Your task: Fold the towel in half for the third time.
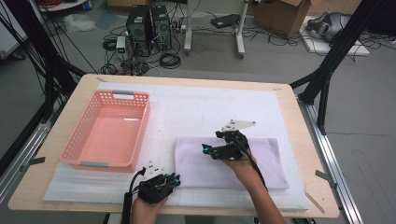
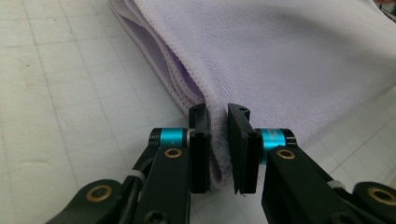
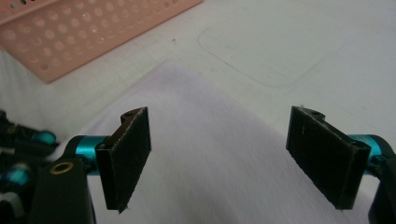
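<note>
While the left gripper (image 2: 218, 142) pinches the folded lilac terry towel's (image 2: 299, 60) corner, seemingly tightly, the right gripper (image 3: 219, 158) hovers agape above it.

towel (image 1: 261, 158): folded, lavender, flat on the white mat (image 1: 196, 109), just right of the pink basket (image 1: 95, 125)
left gripper (image 1: 175, 178): at the towel's near left corner
right gripper (image 1: 205, 148): over the towel's middle
</note>
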